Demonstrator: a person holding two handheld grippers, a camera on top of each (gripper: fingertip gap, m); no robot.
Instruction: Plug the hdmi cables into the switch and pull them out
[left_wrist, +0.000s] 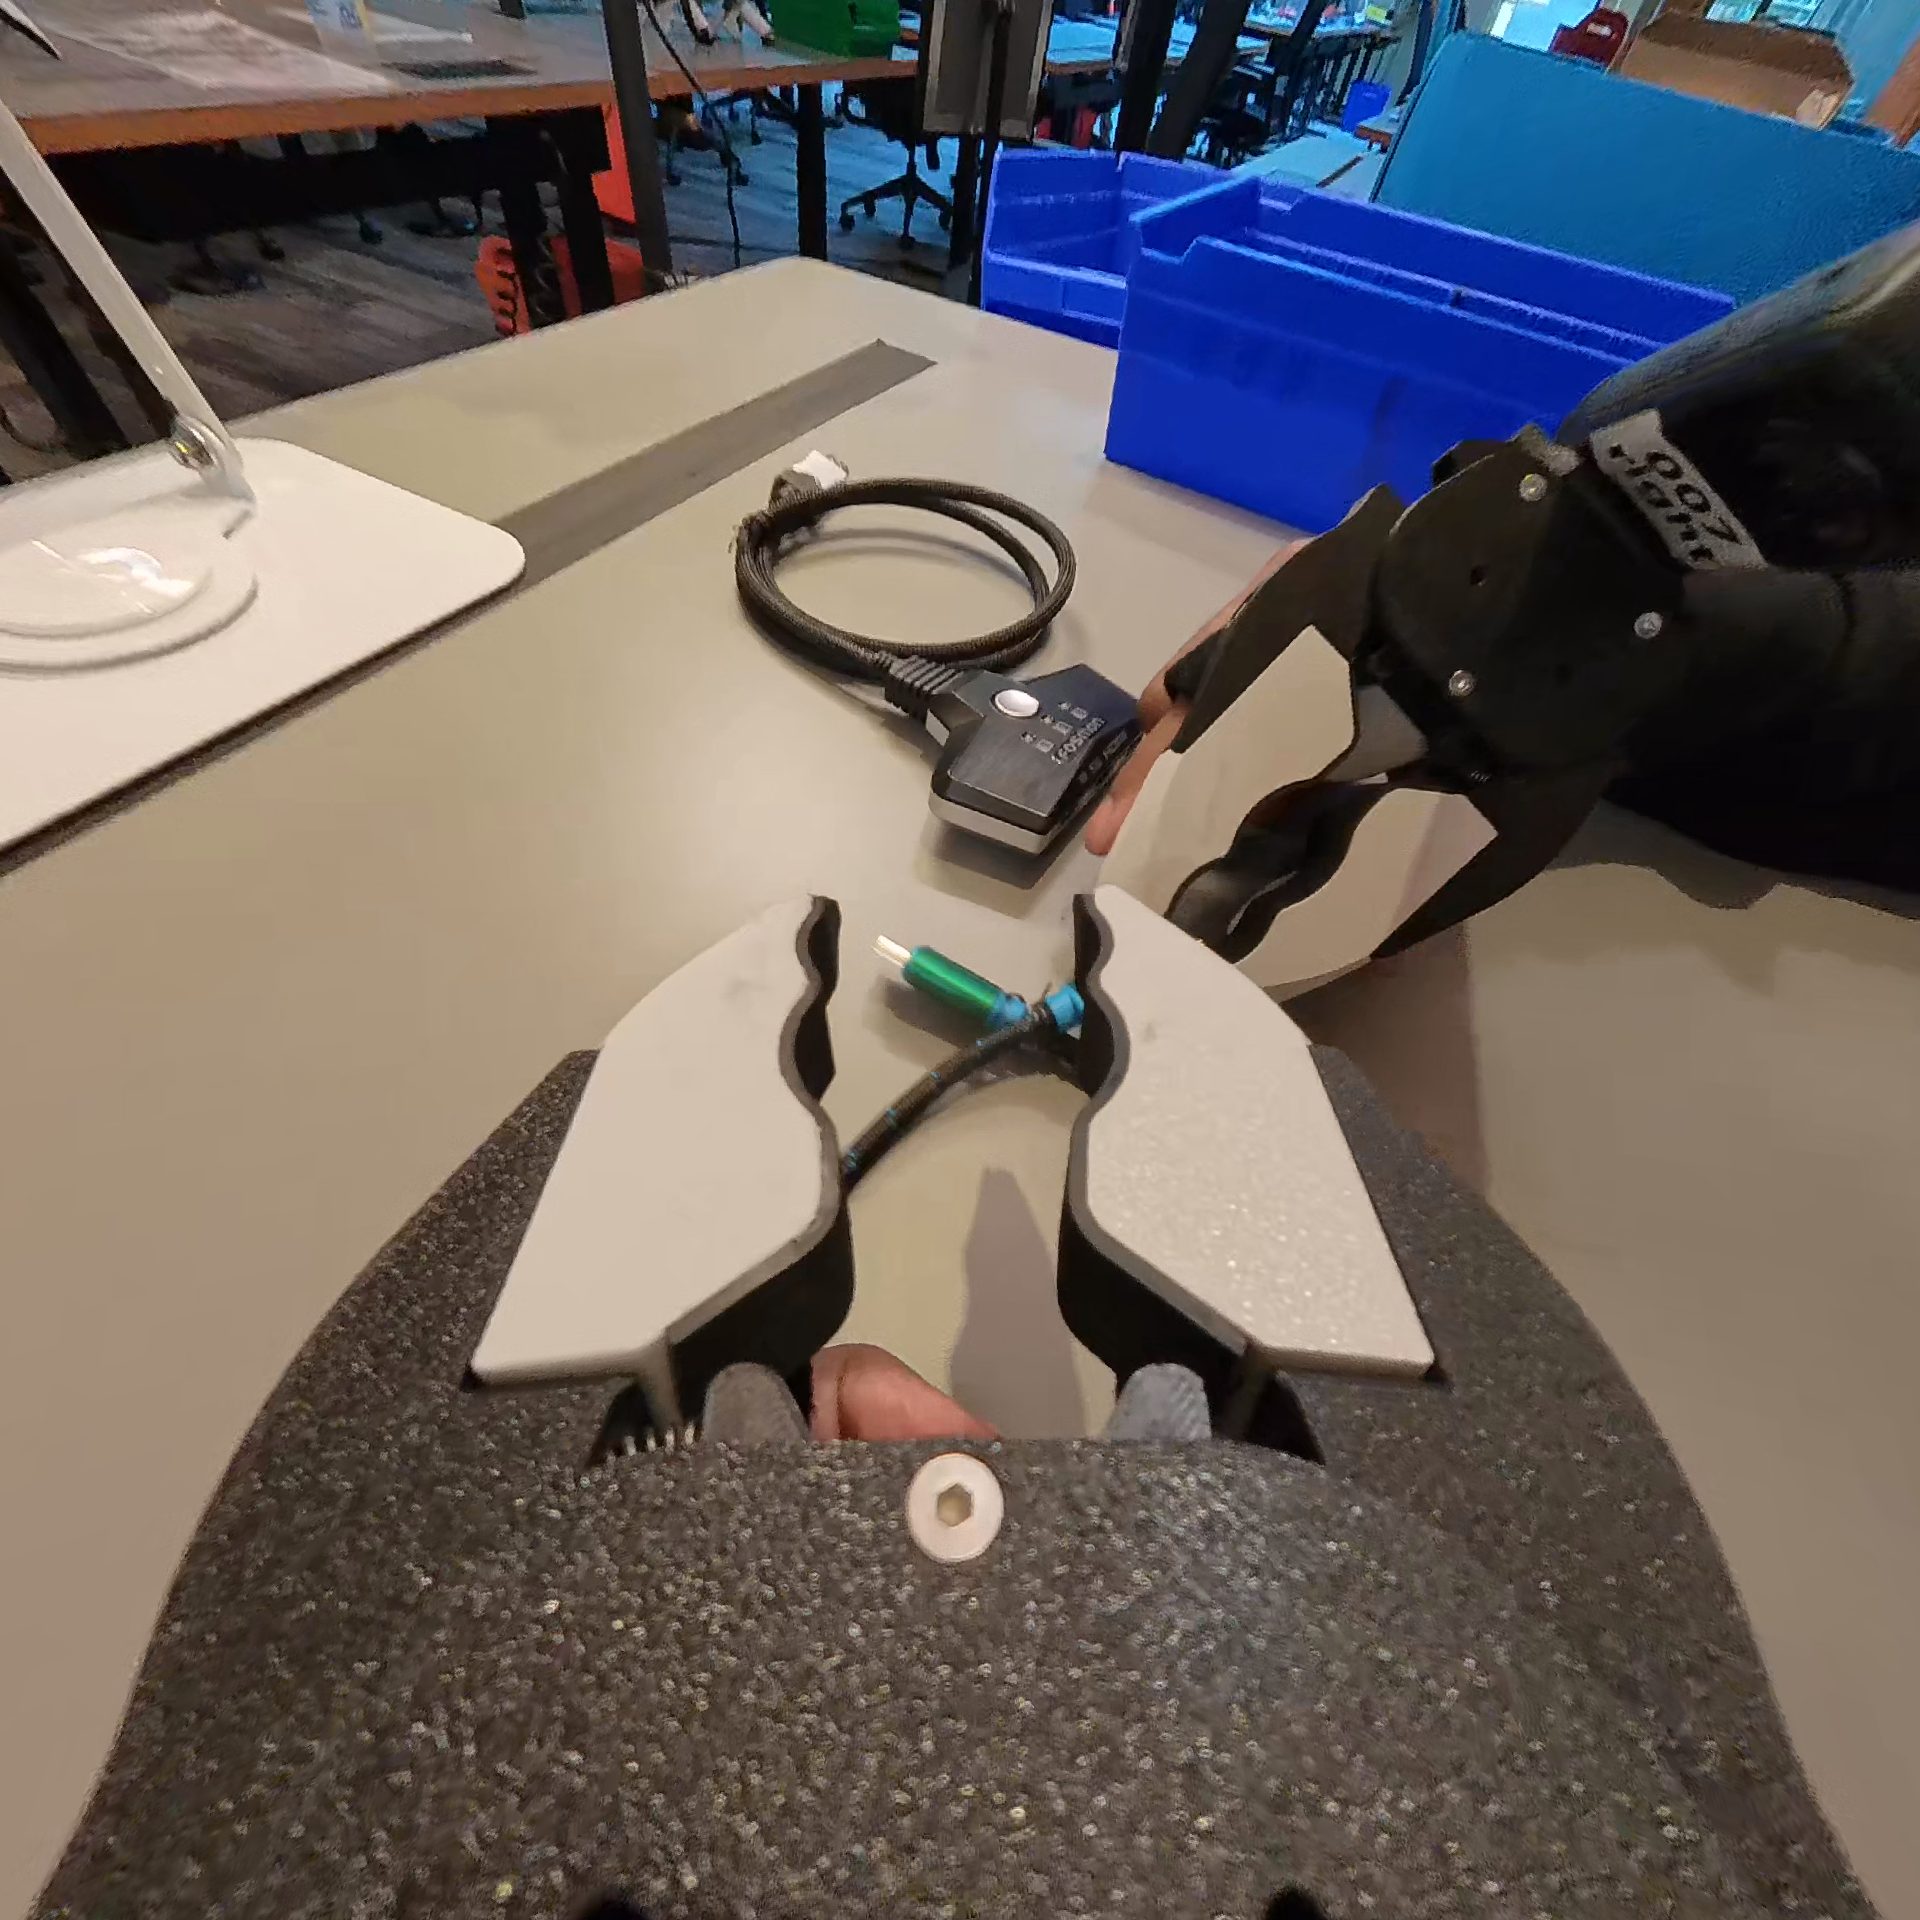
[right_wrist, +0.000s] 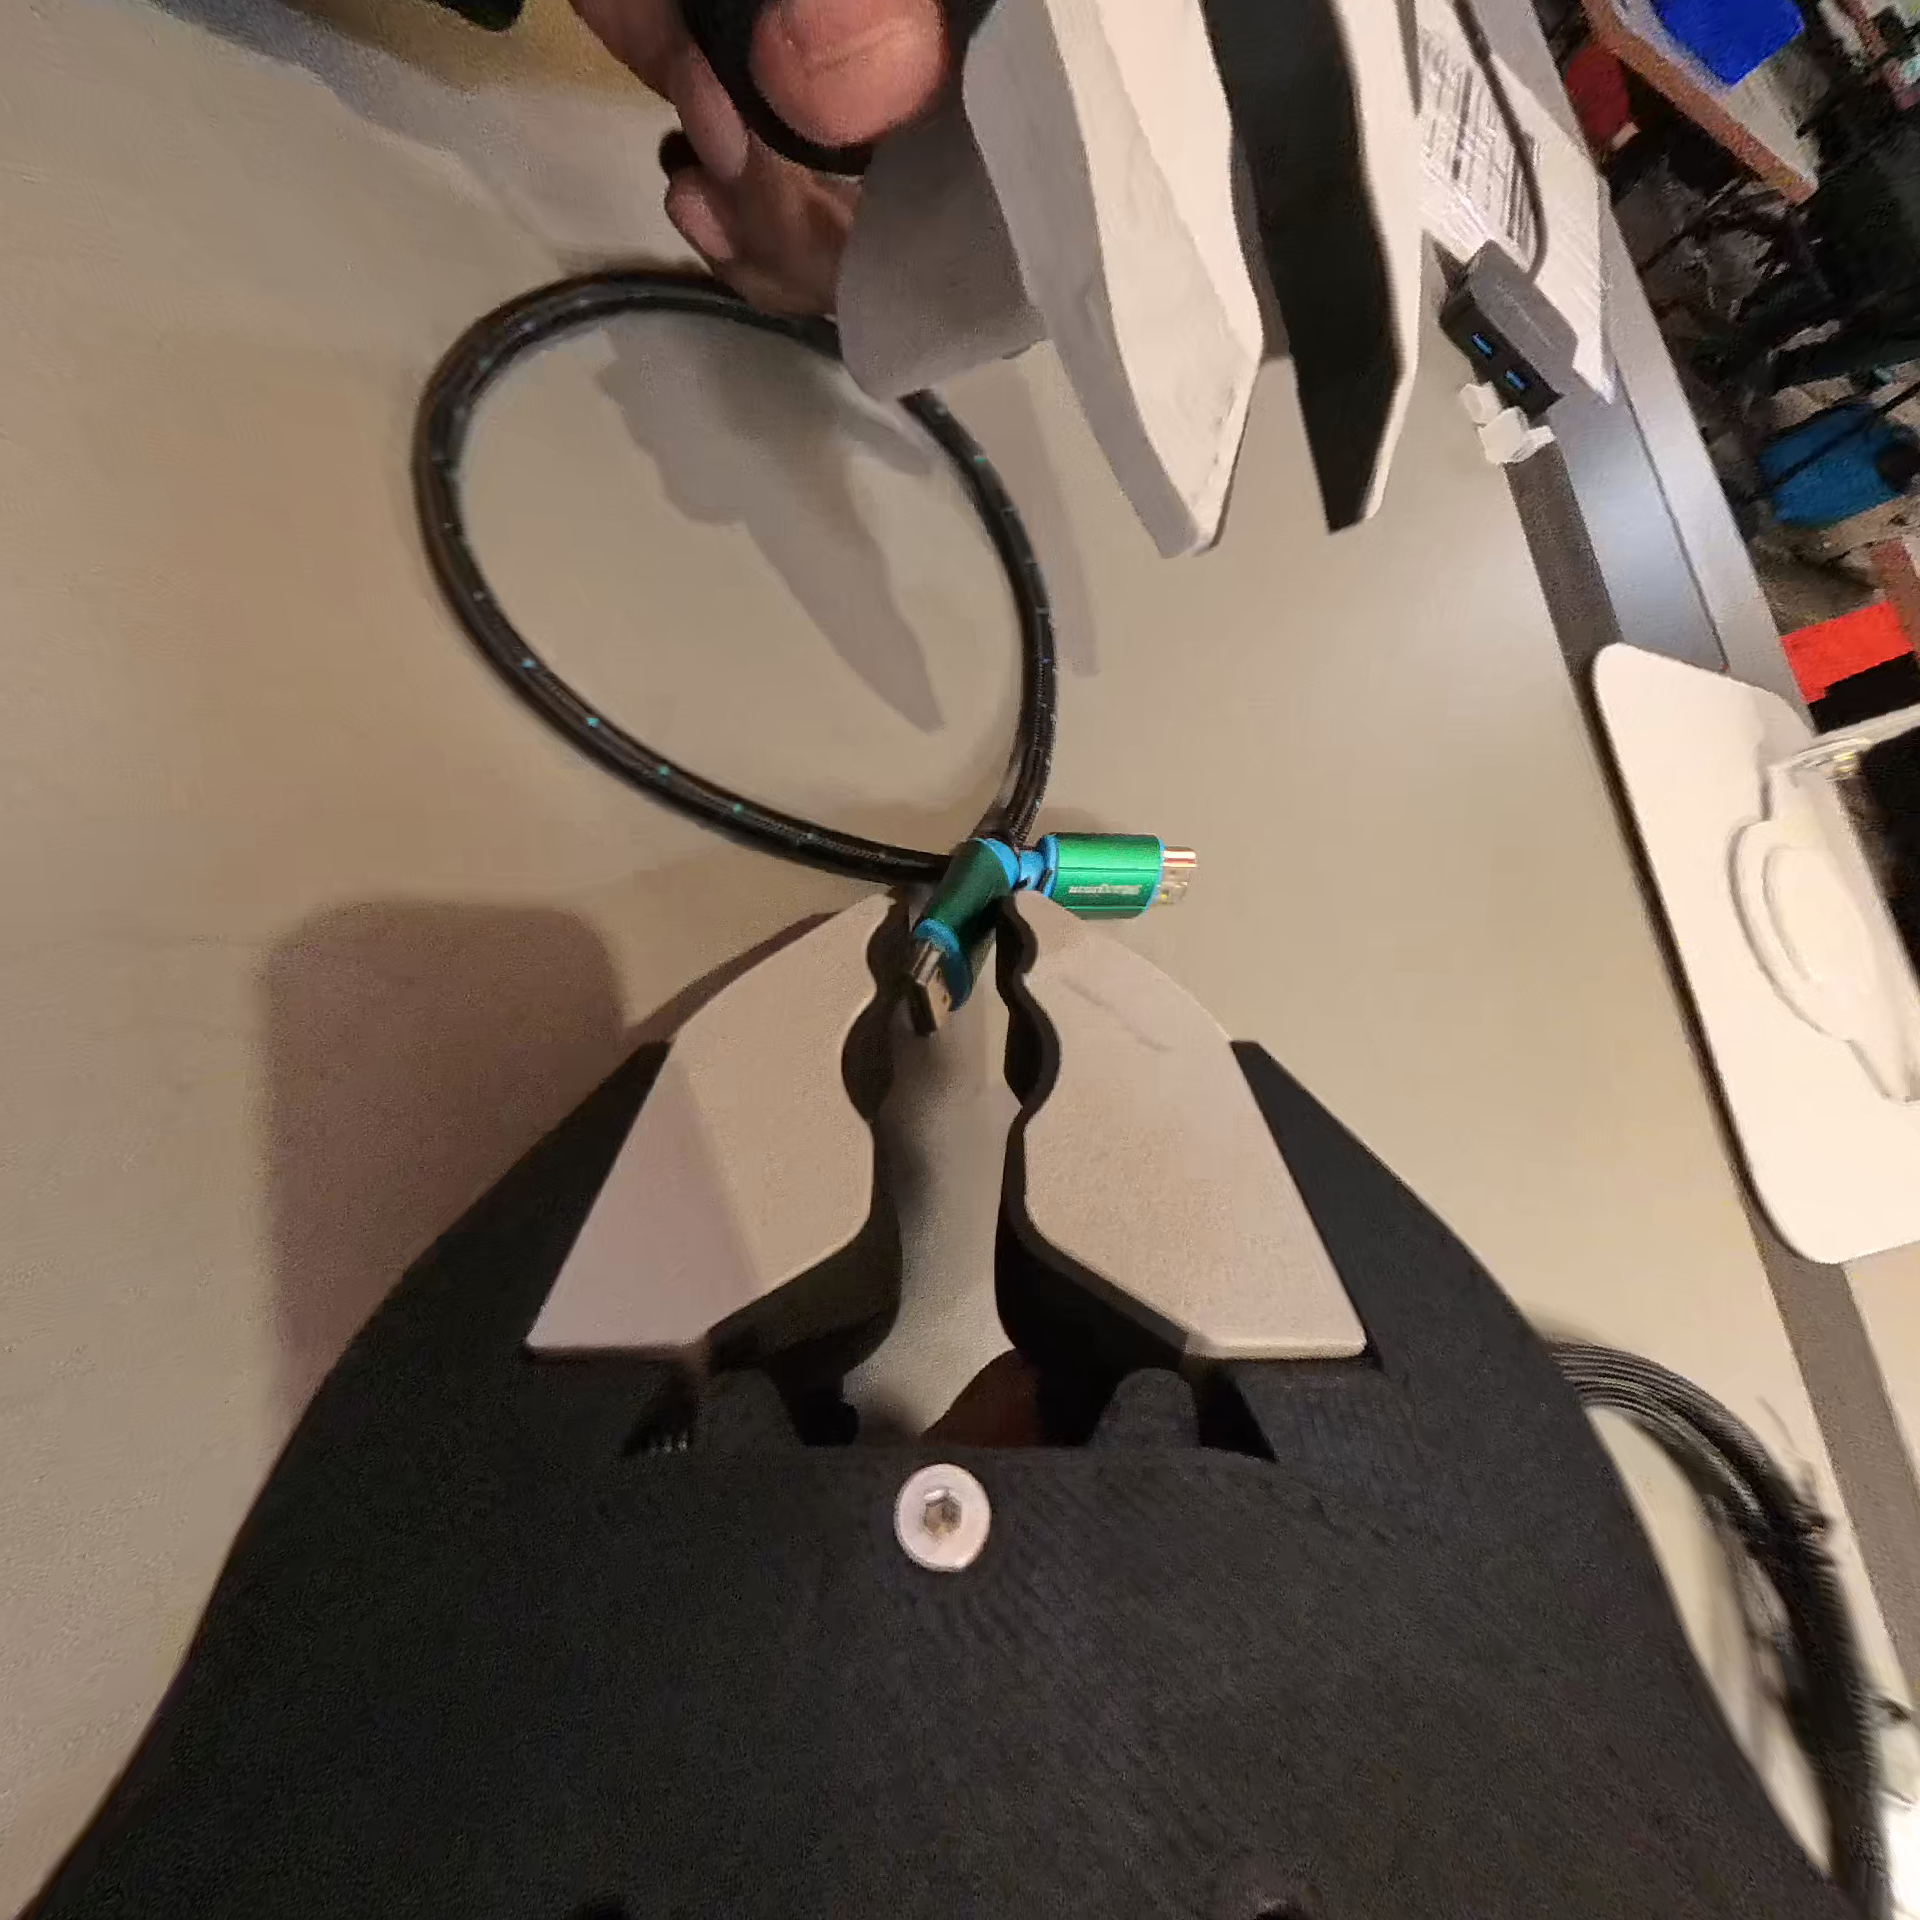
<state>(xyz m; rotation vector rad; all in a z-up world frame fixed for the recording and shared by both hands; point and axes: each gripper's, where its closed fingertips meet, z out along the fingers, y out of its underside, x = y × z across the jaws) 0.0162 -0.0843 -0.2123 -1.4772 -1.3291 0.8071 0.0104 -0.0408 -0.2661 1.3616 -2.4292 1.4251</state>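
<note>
The black HDMI switch (left_wrist: 1023, 764) lies on the grey table (left_wrist: 520, 987) with its braided lead coiled behind it (left_wrist: 904, 561). A short black cable loops on the table (right_wrist: 468, 623); its two green plugs cross. My left gripper (left_wrist: 956, 914) is open above one green plug (left_wrist: 945, 977), which lies free between its fingertips. It also shows in the right wrist view (right_wrist: 1112, 878). My right gripper (right_wrist: 943, 920) straddles the other green plug (right_wrist: 945, 951) with its jaws narrowly apart; a slit shows beside the plug. The right gripper also shows in the left wrist view (left_wrist: 1351, 790), close to the switch.
A white stand base (left_wrist: 260, 582) sits at the table's left. Blue bins (left_wrist: 1351, 343) stand behind the switch. A small grey hub (right_wrist: 1507, 322) hangs at the table edge. The left gripper (right_wrist: 1091, 312) and a hand (right_wrist: 790, 125) hover over the cable loop.
</note>
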